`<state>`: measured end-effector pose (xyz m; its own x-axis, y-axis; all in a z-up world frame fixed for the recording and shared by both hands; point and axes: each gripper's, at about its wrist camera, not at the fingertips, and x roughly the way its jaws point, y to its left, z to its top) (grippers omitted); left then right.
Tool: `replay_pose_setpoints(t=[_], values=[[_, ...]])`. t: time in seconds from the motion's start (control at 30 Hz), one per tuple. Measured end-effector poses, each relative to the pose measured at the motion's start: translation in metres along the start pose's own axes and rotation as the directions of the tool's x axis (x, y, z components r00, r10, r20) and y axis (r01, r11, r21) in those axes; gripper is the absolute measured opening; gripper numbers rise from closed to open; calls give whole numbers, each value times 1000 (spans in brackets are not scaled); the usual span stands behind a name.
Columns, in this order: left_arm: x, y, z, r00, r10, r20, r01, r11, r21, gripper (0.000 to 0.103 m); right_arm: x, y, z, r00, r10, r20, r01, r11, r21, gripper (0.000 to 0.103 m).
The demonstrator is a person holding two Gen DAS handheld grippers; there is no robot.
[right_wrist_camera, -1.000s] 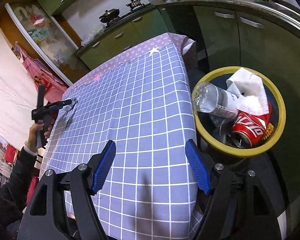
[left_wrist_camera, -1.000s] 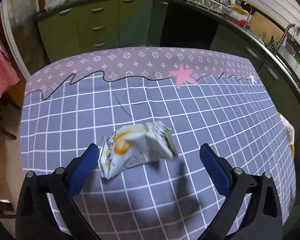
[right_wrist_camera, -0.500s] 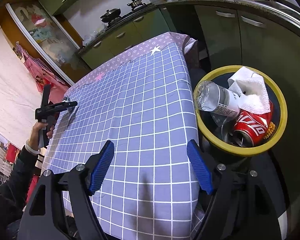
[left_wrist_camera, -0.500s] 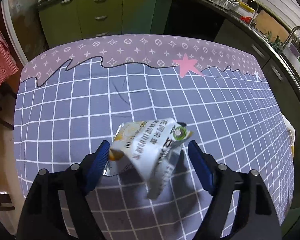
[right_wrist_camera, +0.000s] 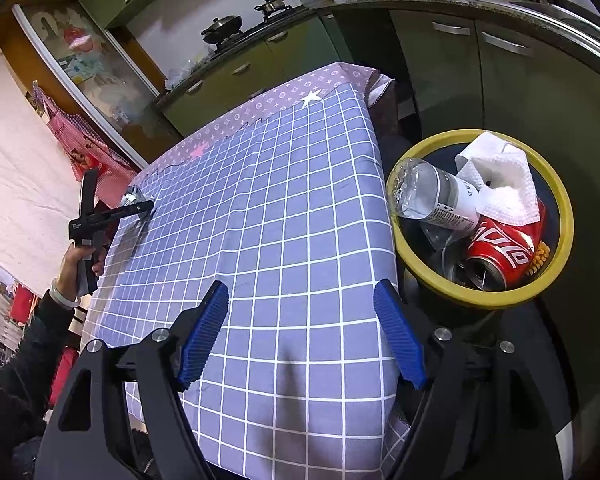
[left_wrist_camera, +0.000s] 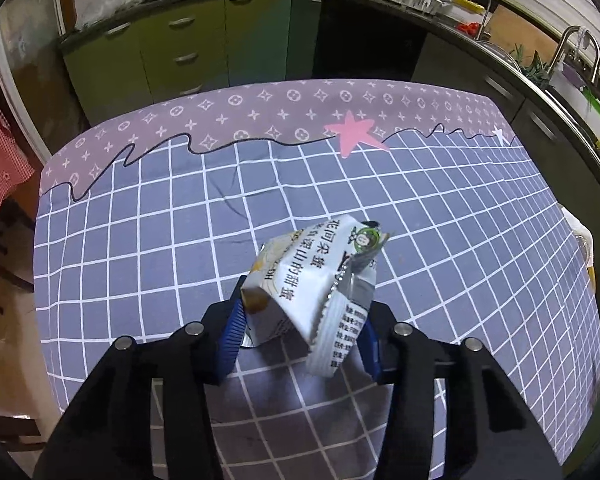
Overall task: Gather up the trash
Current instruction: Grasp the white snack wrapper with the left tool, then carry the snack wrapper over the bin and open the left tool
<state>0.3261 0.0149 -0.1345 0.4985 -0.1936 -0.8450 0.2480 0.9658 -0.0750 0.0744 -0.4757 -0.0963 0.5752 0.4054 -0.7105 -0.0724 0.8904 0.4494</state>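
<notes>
Tablecloth: grey-blue with white grid, mauve monogram border, one pink star. Snack wrapper: white and silver, yellow print, black characters. Bin: yellow rim. Can: red, white lettering. Cabinets: green.

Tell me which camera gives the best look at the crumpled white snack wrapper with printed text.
The left wrist view. There the crumpled white snack wrapper fills the centre, pinched by the left gripper above the grid-patterned tablecloth, its print readable. The right wrist view shows it only as a small silvery scrap at that distant gripper's tip.
</notes>
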Motion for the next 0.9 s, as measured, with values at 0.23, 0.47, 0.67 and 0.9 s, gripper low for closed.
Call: replay_pose_setpoints(t=[0.23, 0.47, 0.67, 0.9], values=[[-19, -16, -1, 1000, -8, 25, 7, 999, 44, 46, -2, 1, -1, 1000, -1, 7, 1, 1000, -7, 75], [-53, -74, 0, 996, -76, 40, 68, 986, 155, 46, -23, -10, -6, 999, -22, 49, 21, 1000, 16, 75], [-75, -164, 11, 979, -200, 44, 178, 935, 306, 46, -59, -38, -17, 991, -79, 108, 70, 994, 80, 74], [-75, -293, 23, 929, -368, -43, 345, 816, 464, 46, -93, -81, -37, 979, -130, 157, 102, 980, 173, 75]])
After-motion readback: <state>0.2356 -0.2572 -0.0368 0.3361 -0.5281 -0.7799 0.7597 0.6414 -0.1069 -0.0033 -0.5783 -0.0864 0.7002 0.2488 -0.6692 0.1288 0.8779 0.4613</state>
